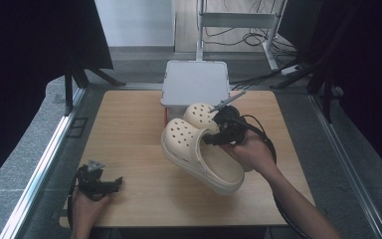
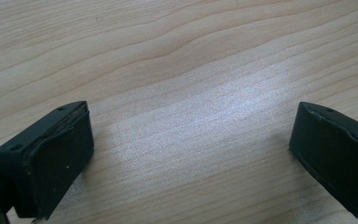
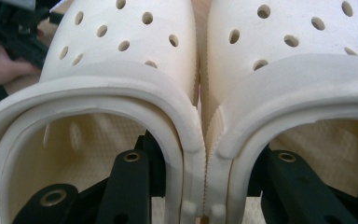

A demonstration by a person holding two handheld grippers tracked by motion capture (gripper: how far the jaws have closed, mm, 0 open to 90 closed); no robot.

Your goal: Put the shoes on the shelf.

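Two cream clogs with holes in their toes are held side by side above the wooden table point(image 1: 129, 129). The nearer clog point(image 1: 199, 154) looks tilted, and the farther clog point(image 1: 201, 113) lies behind it. My right gripper point(image 1: 218, 135) is shut on both, with one jaw inside each shoe. In the right gripper view the left clog point(image 3: 121, 60) and the right clog point(image 3: 298, 51) have their inner walls pressed together between the jaws of my right gripper point(image 3: 207, 158). My left gripper point(image 1: 114, 183) rests low at the table's front left corner. Its view shows my left gripper point(image 2: 191, 144) open over bare wood point(image 2: 182, 70).
A grey-white lidded box point(image 1: 196, 82) stands at the table's far edge, just behind the clogs. A metal frame and cables point(image 1: 248, 30) are on the floor beyond. The person's left hand point(image 3: 0, 65) with its gripper appears past the left clog.
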